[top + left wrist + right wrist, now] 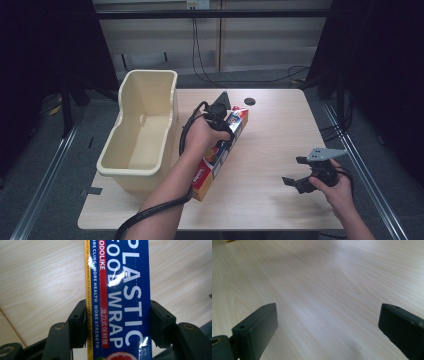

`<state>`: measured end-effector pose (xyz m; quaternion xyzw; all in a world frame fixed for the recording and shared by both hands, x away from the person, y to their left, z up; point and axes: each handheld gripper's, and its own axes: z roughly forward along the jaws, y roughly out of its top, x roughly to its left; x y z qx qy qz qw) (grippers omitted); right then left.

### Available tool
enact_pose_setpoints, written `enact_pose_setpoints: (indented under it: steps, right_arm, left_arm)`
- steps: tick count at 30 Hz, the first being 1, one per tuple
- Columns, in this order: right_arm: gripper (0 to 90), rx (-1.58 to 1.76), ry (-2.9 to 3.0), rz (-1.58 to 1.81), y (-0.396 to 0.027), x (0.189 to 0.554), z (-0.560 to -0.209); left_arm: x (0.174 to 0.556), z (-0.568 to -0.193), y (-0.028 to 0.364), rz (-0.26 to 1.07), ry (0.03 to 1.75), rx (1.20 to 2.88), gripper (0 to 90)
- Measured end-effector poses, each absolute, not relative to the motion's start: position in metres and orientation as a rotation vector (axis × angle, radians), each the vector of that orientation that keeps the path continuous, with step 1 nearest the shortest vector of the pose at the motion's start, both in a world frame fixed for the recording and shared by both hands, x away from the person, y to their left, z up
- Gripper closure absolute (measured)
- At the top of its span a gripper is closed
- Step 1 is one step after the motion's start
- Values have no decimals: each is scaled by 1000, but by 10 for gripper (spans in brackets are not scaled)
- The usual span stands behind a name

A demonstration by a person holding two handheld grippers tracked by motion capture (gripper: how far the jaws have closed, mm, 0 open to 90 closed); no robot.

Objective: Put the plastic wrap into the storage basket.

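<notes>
Left hand-held gripper (118, 322): both black jaws are closed against the long sides of a plastic wrap box (120, 295), one pad on each edge, with the box running lengthwise between them. The left gripper view shows the blue face of the box printed with white lettering "PLASTIC FOOD WRAP", a red strip and a yellow strip along one edge, and part of a round fruit picture at the bottom. Pale wood worktop (37, 277) shows behind the box on both sides.

In the high view the left hand-held gripper (222, 122) sits over the upper half of the plastic wrap box (215, 160), with the left hand (202, 137) wrapped round its body and a black cable looping back along the forearm. The box lies at a slant near the middle of the worktop (270, 135), its far end pointing away from the person and its near end towards the front edge. Whether the box is clear of the surface cannot be told.

Just left of the box stands a cream plastic bin (142, 127), its inside bare, overhanging the left edge of the worktop.

Right hand-held gripper (295, 172): jaws spread wide, nothing between them, held by the right hand (335, 187) near the right front corner, well apart from the box. The right gripper view shows bare wood grain (324, 290) between the two pads.

A small dark round hole (250, 101) sits near the far edge.
</notes>
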<state>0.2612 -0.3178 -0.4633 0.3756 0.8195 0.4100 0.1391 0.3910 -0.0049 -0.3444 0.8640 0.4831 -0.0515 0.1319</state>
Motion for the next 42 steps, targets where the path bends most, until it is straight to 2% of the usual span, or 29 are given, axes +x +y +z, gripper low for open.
enact_pose_setpoints:
  steps: [6, 42]
  right_arm:
    - [23, 1082, 2363, 1192, -318, 261, -463]
    - [23, 1083, 2365, 1194, -318, 261, -462]
  left_arm:
    - [393, -331, 1, -182, 1411, 2500, 417]
    - [399, -269, 54, -138, 1543, 2429, 416]
